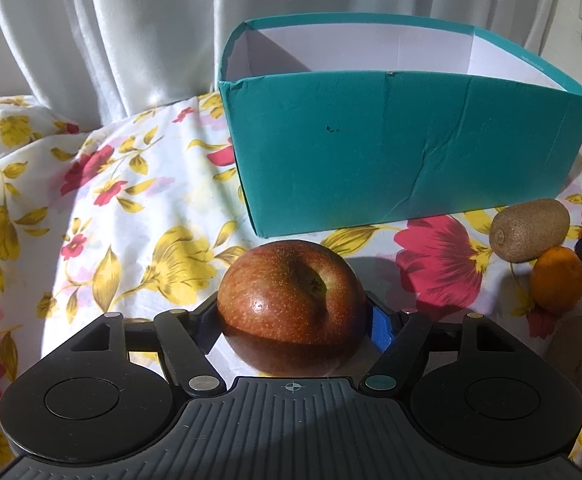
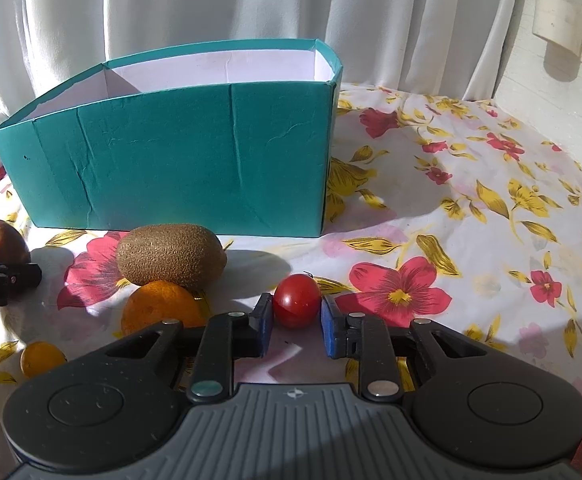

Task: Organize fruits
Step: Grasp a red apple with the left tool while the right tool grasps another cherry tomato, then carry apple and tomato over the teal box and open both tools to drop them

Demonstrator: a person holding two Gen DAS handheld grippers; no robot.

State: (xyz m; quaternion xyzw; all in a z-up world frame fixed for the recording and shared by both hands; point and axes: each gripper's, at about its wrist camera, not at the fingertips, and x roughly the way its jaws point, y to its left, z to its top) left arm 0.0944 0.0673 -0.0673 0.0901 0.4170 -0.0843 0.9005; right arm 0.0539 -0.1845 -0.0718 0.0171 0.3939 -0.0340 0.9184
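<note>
Between the left fingers (image 1: 381,328) sits a red-brown speckled apple (image 1: 291,304); between the blue-padded right fingers (image 2: 263,326), a red tomato (image 2: 297,306). Beyond them: teal box (image 2: 179,160), brown kiwi (image 2: 171,254), orange (image 2: 159,312), red-and-yellow floral cloth (image 2: 471,240).

You see a red apple (image 1: 291,304) lying stem-dimple up before the open teal box (image 1: 391,152); a kiwi (image 2: 171,254), an orange (image 2: 159,308) and a small red tomato (image 2: 297,306) lie nearby.

Box (image 2: 179,168) behind kiwi (image 2: 171,254); orange (image 2: 159,310) before kiwi, apparently touching; tomato (image 2: 297,306) right.
</note>
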